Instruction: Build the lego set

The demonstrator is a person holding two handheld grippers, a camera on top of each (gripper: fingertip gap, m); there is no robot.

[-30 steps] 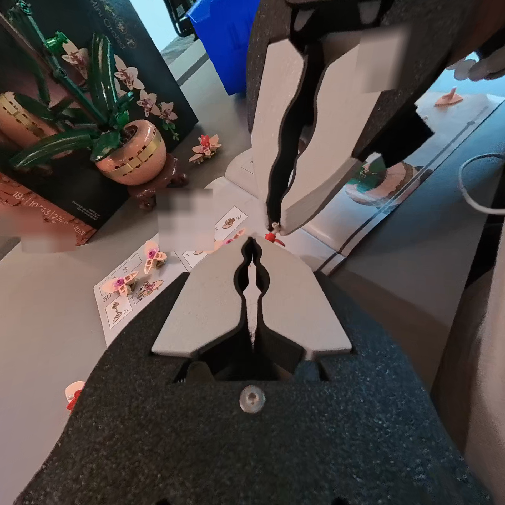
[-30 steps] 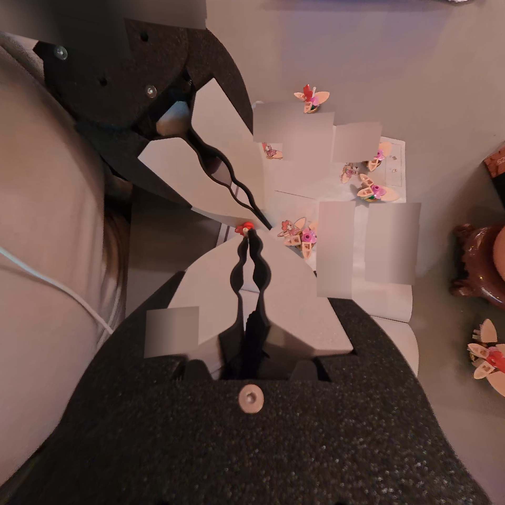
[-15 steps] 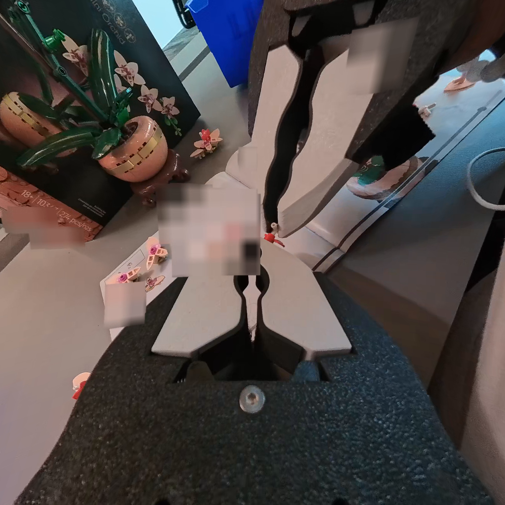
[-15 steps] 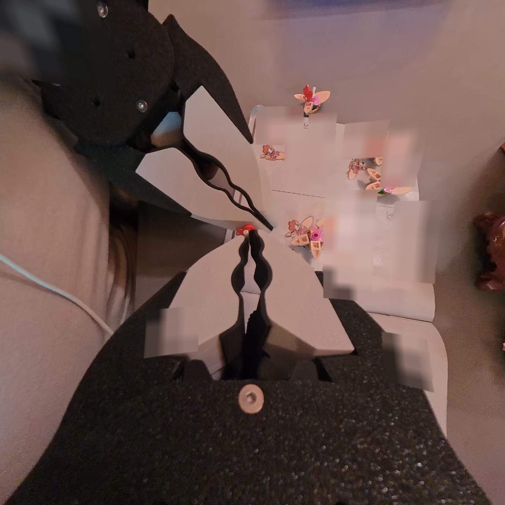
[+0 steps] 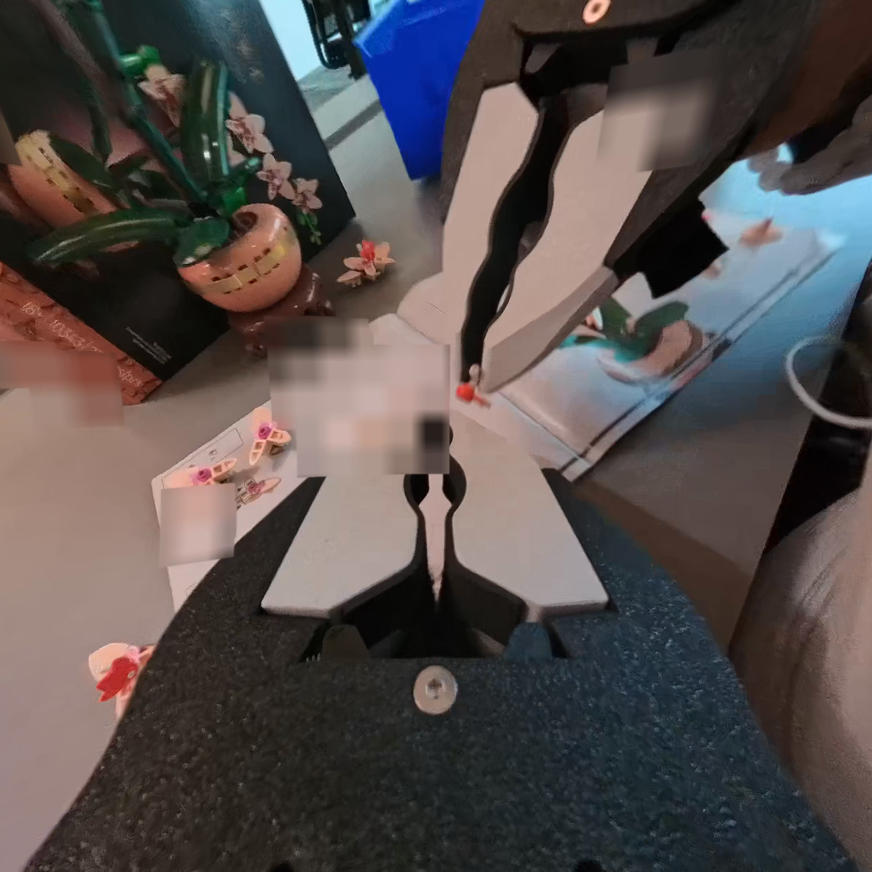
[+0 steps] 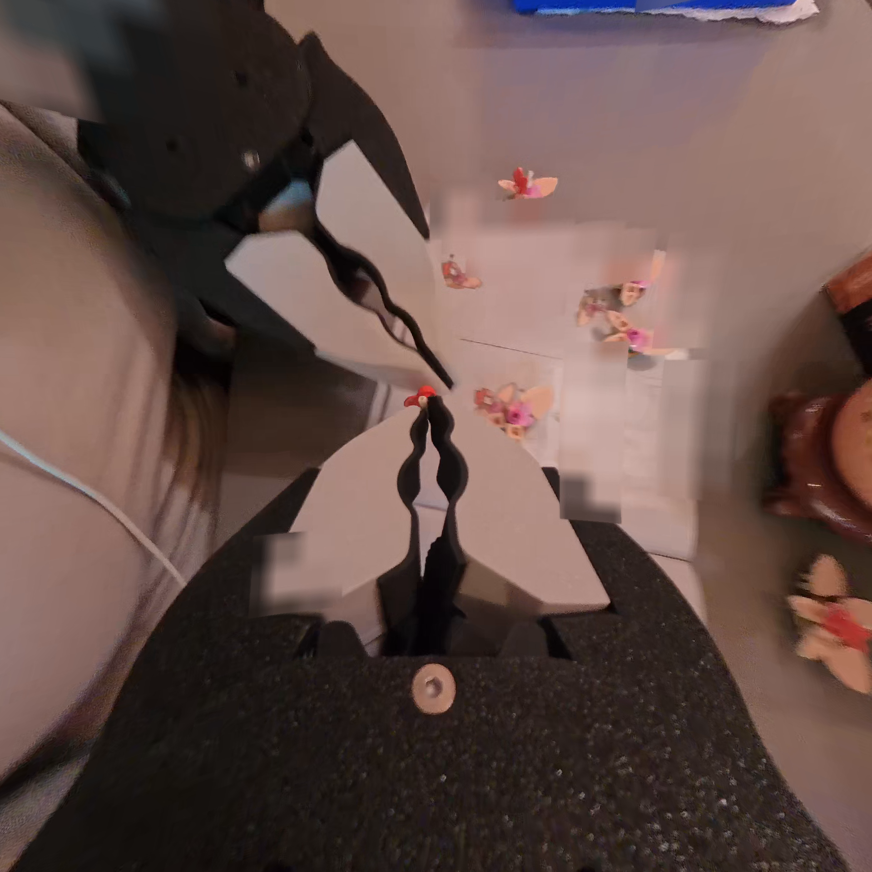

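Since a second ago we have drawn our left claw point(image 6: 446, 384) back from the red piece point(image 5: 465, 391); it looks clenched empty. Our right claw point(image 6: 430, 405) grips that piece aloft above the booklet point(image 5: 542, 415). We judge flower assembly underway, and next comes careful seating.

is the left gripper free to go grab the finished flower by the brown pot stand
Probably not yet. The left gripper is shut and looks empty, but the right gripper, holding the small red piece, hangs between it and that flower.
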